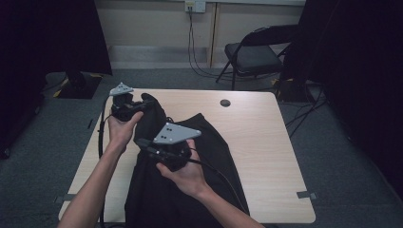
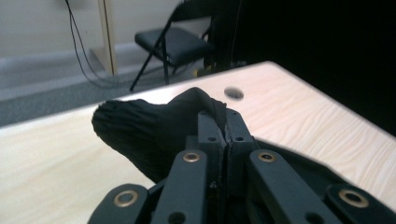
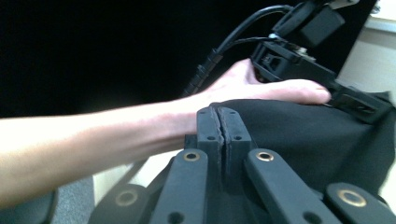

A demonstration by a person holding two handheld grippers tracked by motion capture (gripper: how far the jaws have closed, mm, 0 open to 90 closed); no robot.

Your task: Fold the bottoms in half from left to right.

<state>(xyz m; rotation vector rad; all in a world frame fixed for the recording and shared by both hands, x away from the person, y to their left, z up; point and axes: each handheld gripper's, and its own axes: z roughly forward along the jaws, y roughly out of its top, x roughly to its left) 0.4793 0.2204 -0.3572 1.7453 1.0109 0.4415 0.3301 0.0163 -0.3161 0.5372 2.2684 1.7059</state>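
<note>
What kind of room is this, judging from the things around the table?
Probably a small lab or recording room, not a home. A light wooden table stands on grey carpet, black curtains hang along the sides, and a black folding chair waits by a wall with a power socket and hanging cables.

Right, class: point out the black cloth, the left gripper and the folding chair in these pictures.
black cloth [image 1: 161, 199]: high view, on the wide lower part lying on the table.
left gripper [image 2: 223, 120]: left gripper view, at the tips of its shut jaws, pinching the cloth.
folding chair [image 1: 252, 57]: high view, on its seat.
</note>
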